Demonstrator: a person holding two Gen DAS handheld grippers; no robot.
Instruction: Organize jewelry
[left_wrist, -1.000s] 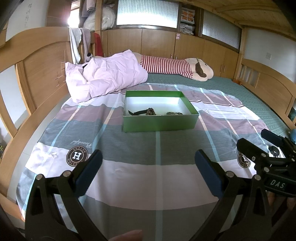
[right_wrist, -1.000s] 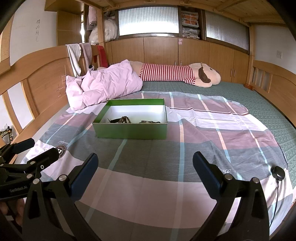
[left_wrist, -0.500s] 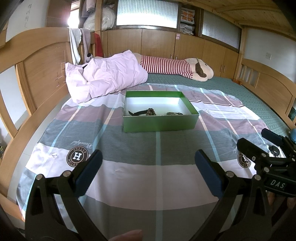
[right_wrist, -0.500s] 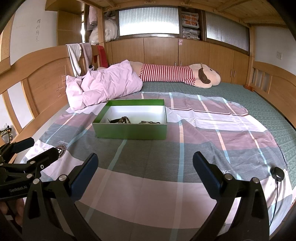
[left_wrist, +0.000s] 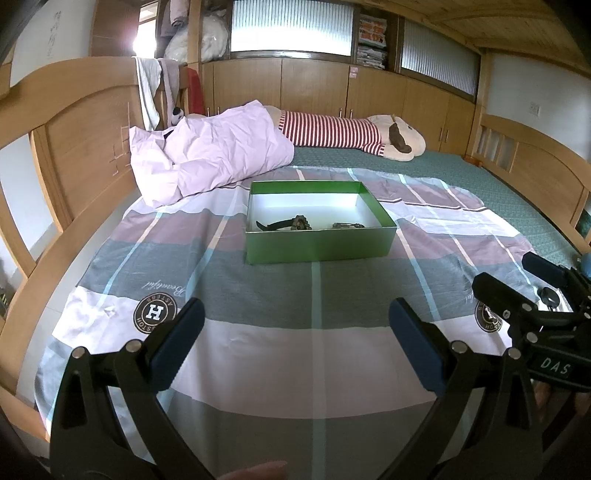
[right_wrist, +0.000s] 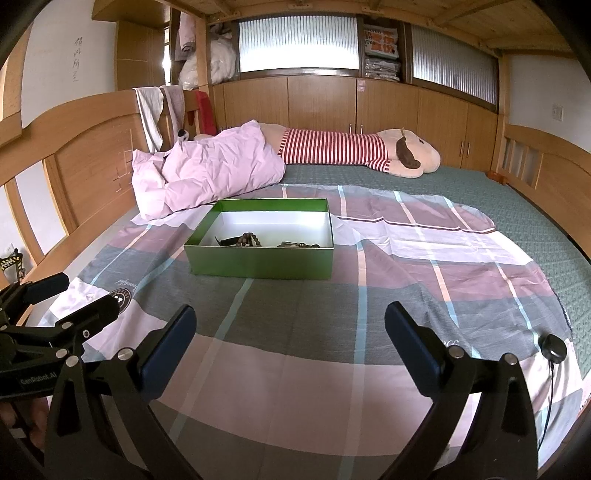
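A green box (left_wrist: 319, 246) with a white inside stands on the plaid sheet in the middle of the bed; it also shows in the right wrist view (right_wrist: 258, 261). Inside lie a dark beaded bracelet (left_wrist: 301, 222) with a black strap and a small metal piece (left_wrist: 347, 225); the right wrist view shows the beads (right_wrist: 249, 239) and the metal piece (right_wrist: 297, 244). My left gripper (left_wrist: 293, 341) is open and empty, well short of the box. My right gripper (right_wrist: 290, 341) is open and empty, also short of the box.
A pink duvet (left_wrist: 210, 153) and a striped plush toy (left_wrist: 343, 129) lie behind the box. Wooden bed frame (left_wrist: 85, 140) runs along the left. A small black disc with a cable (right_wrist: 553, 348) lies at the sheet's right edge.
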